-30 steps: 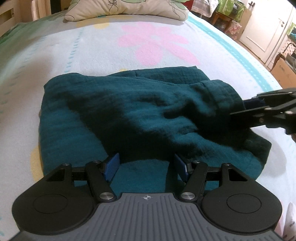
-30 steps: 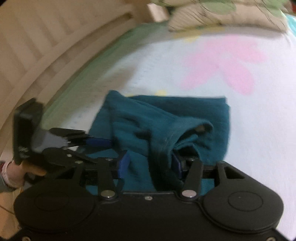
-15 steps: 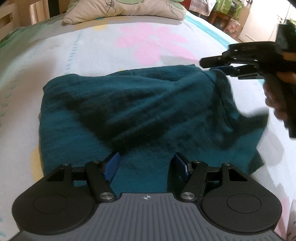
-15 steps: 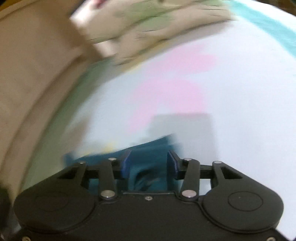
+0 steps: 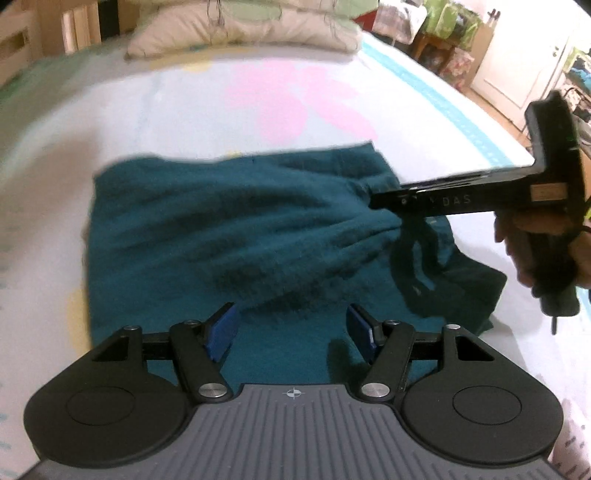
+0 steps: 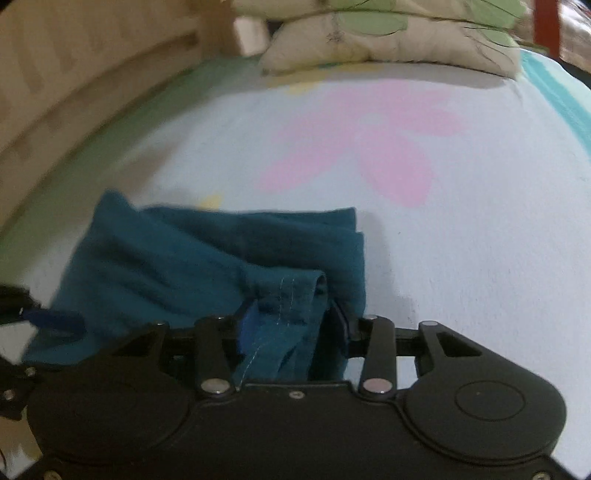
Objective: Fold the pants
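Dark teal pants (image 5: 236,236) lie bunched and partly folded on the bed. My left gripper (image 5: 291,330) is open and empty, hovering over the pants' near edge. My right gripper (image 6: 293,326) is shut on a stitched hem of the pants (image 6: 284,291) and holds it slightly lifted at the pants' right side; it shows from the side in the left wrist view (image 5: 384,201). The rest of the pants (image 6: 177,266) spreads to the left in the right wrist view. The left gripper's blue fingertip (image 6: 55,319) shows at that view's left edge.
The bed sheet (image 5: 184,110) is pale with a pink flower print (image 5: 291,99). A pillow (image 5: 258,29) lies at the head. A wooden bed rail (image 6: 74,74) runs along the far side. Furniture and a door (image 5: 517,66) stand beyond the bed's right edge.
My right gripper swung up with the pants' right edge, then came back down and left over the pants, still holding the hem. The left gripper stayed open in place.
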Demonstrator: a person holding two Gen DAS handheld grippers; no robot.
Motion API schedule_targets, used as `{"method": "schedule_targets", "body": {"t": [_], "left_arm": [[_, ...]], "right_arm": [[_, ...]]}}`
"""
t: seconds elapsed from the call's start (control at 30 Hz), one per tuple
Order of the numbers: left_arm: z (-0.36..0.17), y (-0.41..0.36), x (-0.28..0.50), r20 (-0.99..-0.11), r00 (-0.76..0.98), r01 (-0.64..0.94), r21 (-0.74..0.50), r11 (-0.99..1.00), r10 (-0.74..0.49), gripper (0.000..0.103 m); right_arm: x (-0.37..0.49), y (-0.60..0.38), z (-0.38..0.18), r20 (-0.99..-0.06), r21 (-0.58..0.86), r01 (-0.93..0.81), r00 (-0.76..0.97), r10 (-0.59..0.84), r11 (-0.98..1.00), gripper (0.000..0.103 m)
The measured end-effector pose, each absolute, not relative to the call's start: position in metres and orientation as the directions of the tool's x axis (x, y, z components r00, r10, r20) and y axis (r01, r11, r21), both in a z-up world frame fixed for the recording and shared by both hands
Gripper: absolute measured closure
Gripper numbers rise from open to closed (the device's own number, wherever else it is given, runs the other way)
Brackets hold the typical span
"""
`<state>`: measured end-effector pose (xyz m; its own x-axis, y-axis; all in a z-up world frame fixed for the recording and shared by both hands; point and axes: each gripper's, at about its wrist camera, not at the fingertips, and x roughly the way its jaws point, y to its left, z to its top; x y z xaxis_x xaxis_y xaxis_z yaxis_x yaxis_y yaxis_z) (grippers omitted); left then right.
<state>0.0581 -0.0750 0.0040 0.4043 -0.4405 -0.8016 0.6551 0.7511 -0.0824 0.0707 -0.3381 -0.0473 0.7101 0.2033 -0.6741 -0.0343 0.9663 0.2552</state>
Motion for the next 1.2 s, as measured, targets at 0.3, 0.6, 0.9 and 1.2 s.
{"method": "schedule_targets", "body": {"t": [0.3, 0.6, 0.9, 1.2], "left_arm": [[0.014, -0.026, 0.085, -0.778, 0.509, 0.530, -0.055, 0.846, -0.369, 0.040], [-0.010, 0.015, 0.120, -0.815, 0.449, 0.373, -0.202, 0.906, -0.367, 0.040], [-0.019, 0.009, 0.126, -0.805, 0.435, 0.418, -0.216, 0.882, -0.403, 0.037], [-0.024, -0.008, 0.133, -0.777, 0.451, 0.457, -0.221, 0.861, -0.439, 0.026]], "right_arm": [[0.055, -0.350, -0.039, -0.684, 0.342, 0.036, 0.695, 0.222, 0.939, 0.032], [0.045, -0.362, -0.045, -0.669, 0.462, 0.055, 0.677, 0.307, 0.885, 0.030], [0.037, -0.358, -0.041, -0.657, 0.410, 0.026, 0.702, 0.275, 0.912, 0.028], [0.057, -0.340, -0.063, -0.625, 0.453, -0.083, 0.681, 0.382, 0.888, 0.001]]}}
